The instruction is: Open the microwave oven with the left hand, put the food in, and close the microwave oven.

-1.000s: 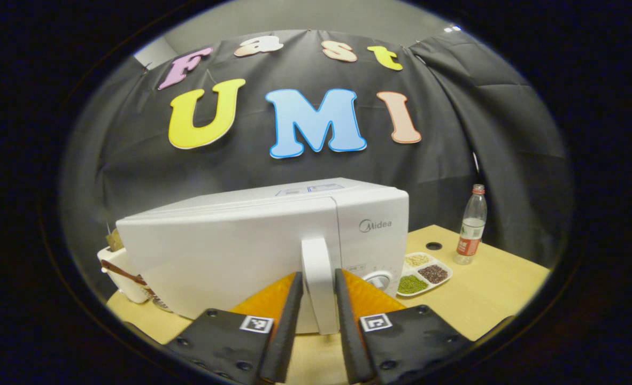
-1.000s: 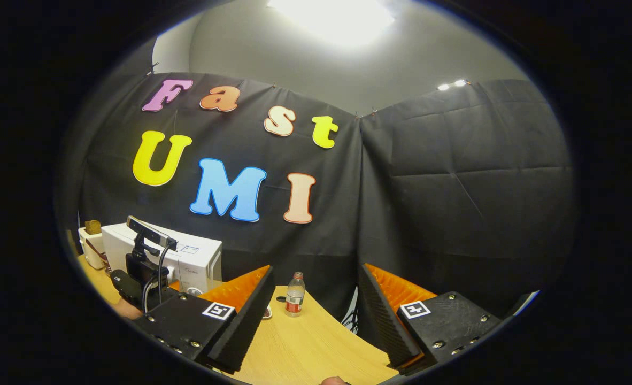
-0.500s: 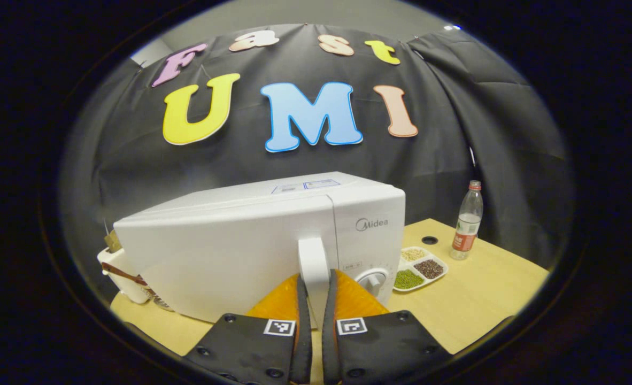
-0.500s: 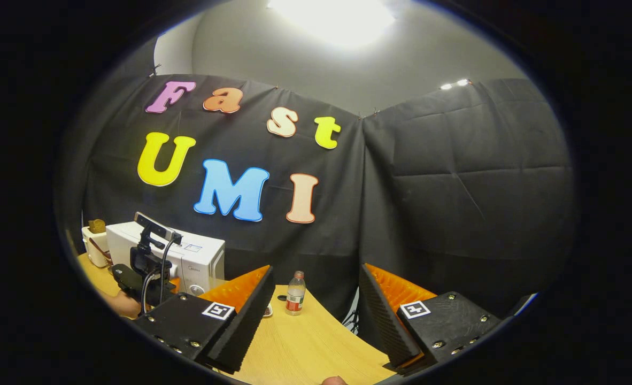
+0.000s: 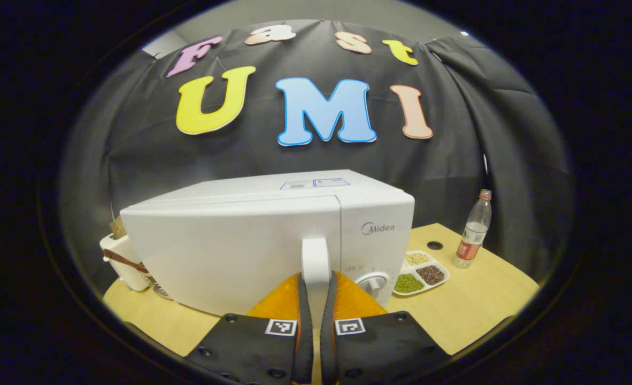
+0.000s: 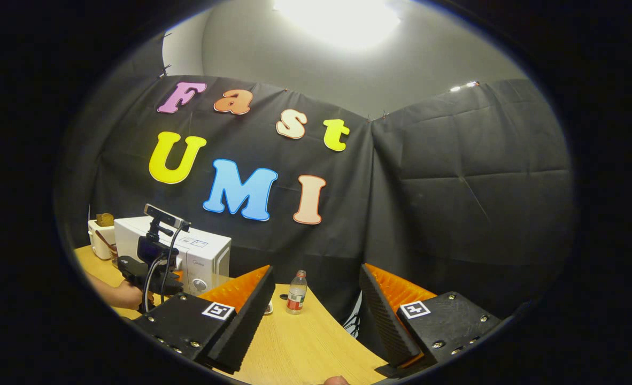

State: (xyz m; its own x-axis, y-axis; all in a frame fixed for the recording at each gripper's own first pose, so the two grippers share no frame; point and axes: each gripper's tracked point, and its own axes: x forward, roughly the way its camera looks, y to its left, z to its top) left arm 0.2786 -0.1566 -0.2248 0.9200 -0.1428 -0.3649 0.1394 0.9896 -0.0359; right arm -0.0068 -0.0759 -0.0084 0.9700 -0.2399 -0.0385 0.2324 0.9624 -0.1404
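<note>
While the door of the microwave (image 5: 273, 235) sits flush with its body, the oven stands on the wooden surface (image 5: 476, 305) at the centre of the left gripper view, and at about 9 o'clock in the right gripper view. Its upright white handle (image 5: 316, 262) rises at the door's right edge, with a round dial (image 5: 372, 283) just beside it at 4 o'clock. The left gripper (image 5: 314, 321) comes up from 6 o'clock in its own view, its fingers (image 5: 304, 315) pressed onto the handle from both sides. In the right gripper view that same gripper shows in front of the oven, held by a hand (image 6: 126, 295).

The right gripper (image 6: 313, 315) hovers over the surface well apart from the oven, its fingers (image 6: 246, 315) spread wide with nothing between them.

A divided tray of food (image 5: 419, 272), with green, dark and pale grains in separate compartments, lies on the surface near the oven's right side at 4 o'clock. A plastic bottle (image 5: 472, 230) stands upright beyond it at 3 o'clock. A white container (image 5: 121, 262) sits at the oven's left, at 9 o'clock.
</note>
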